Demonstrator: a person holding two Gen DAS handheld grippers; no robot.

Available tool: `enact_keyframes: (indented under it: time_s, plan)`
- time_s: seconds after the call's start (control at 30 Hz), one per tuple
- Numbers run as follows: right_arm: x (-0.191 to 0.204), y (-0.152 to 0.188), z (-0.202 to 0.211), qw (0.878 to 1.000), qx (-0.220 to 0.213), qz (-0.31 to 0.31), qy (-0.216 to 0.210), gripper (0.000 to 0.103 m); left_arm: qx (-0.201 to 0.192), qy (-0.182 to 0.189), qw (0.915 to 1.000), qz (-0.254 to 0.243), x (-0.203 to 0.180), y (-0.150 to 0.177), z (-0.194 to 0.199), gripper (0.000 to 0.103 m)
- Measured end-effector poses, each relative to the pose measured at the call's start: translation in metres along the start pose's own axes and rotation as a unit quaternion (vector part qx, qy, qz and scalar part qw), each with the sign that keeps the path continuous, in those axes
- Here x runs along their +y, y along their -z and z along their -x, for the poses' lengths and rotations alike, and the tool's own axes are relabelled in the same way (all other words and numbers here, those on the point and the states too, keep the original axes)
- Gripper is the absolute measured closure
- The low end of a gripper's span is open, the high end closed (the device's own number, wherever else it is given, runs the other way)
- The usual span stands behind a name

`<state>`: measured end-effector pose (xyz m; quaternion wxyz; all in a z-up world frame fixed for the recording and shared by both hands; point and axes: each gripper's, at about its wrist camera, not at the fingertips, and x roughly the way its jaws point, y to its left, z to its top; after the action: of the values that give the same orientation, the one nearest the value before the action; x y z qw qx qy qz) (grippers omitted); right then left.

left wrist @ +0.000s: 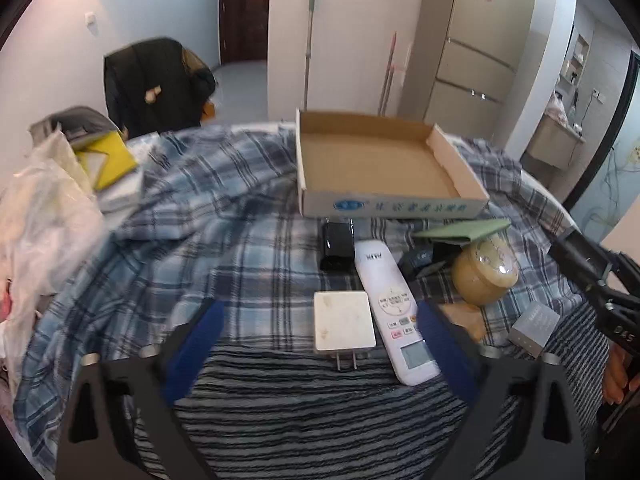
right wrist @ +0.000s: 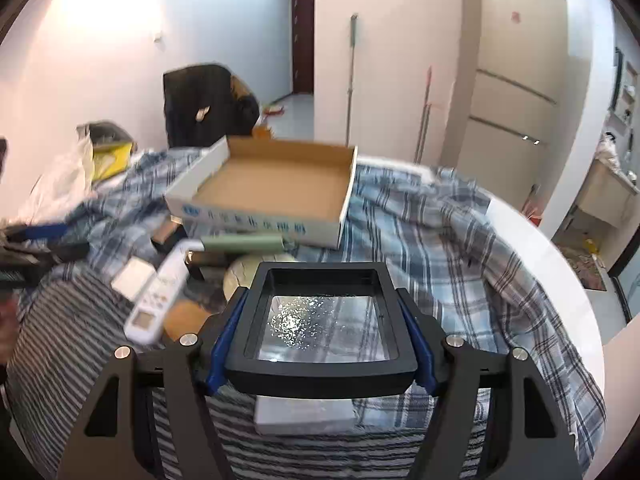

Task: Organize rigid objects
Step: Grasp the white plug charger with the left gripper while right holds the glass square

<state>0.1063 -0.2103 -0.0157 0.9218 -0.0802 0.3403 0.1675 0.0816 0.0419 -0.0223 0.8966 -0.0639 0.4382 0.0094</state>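
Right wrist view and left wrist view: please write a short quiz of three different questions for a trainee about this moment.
1. True or false: the cardboard box already holds objects.
2. What do the right tongs hold?
A. remote
B. black tray
C. jar
3. Which white thing lies between the open left tongs, beside the remote?

Key:
1. False, it is empty.
2. B, the black tray.
3. The charger.

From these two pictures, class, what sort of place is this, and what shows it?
Most likely a lived-in home. A tall fridge stands against the wall, a mop leans nearby, and a jacket hangs over a chair behind the cloth-covered table.
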Motion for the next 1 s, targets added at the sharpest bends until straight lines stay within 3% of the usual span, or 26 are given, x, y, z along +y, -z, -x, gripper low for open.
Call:
enact_keyframes:
  time_s: [0.13, 0.2, 0.3, 0.4, 0.57, 0.7, 0.77, 1.0]
  plan:
    - [0.008, 0.0, -0.002, 1.0, -0.015, 0.004, -0.004, 0.034, 0.073, 0.038, 0.9965, 0.017, -0.002, -0.005, -0.029, 0.026]
    - [0.01, 0.004, -0.004, 1.0, -0.022, 0.01, 0.007, 0.034, 0.096, 0.03, 0.9948, 0.018, -0.004, -0.006, -0.042, 0.035]
    - [0.006, 0.008, -0.009, 1.0, -0.018, 0.007, 0.006, 0.034, 0.118, 0.009, 0.993, 0.004, -0.008, -0.007, -0.056, 0.036]
    - [-0.006, 0.012, -0.013, 1.0, -0.009, -0.011, -0.002, 0.034, 0.133, 0.016, 0.991, 0.013, -0.007, -0.008, -0.062, 0.038]
    - [-0.013, 0.016, -0.019, 1.0, 0.001, -0.015, 0.002, 0.034, 0.136, 0.005, 0.9905, -0.019, -0.022, -0.012, -0.062, 0.038]
    - [-0.018, 0.017, -0.019, 1.0, 0.002, -0.02, 0.001, 0.034, 0.168, 0.013, 0.9854, -0.021, -0.028, -0.012, -0.07, 0.039]
    - [-0.019, 0.017, -0.02, 1.0, 0.003, -0.022, 0.001, 0.034, 0.168, -0.005, 0.9853, -0.032, -0.029, -0.011, -0.071, 0.049]
    - [-0.019, 0.018, -0.021, 1.0, 0.009, -0.019, 0.001, 0.034, 0.178, -0.008, 0.9839, -0.016, -0.019, -0.012, -0.076, 0.051]
